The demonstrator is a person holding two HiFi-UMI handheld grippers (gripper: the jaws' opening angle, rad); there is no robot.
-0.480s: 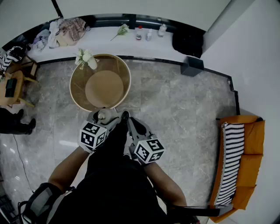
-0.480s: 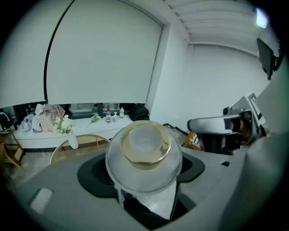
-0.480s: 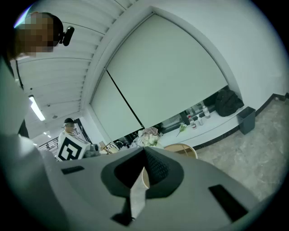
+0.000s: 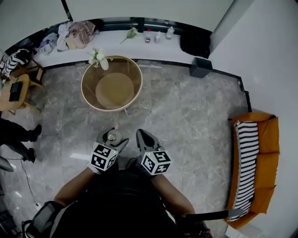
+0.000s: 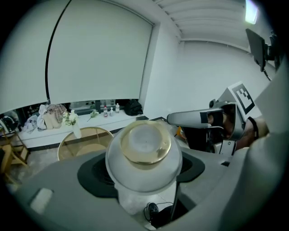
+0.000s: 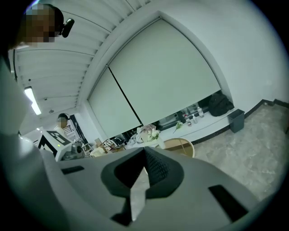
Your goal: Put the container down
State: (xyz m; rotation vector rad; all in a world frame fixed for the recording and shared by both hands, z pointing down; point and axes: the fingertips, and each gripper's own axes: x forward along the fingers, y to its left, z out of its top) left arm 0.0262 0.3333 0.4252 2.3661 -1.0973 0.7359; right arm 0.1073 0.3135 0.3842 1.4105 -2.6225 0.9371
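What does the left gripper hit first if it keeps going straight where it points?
Nothing close. The left gripper, gripping the container, aims at the round table; its near rim looks first in line, though height is unclear and it may pass over.

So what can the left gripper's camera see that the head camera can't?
Only the left gripper view shows the big window blind, the ceiling light, and the gold rim on the container clamped between its jaws. Only the head view shows the orange sofa, its striped cushion and the person's arms. Both show the container, the right gripper, the round table and the flower vase.
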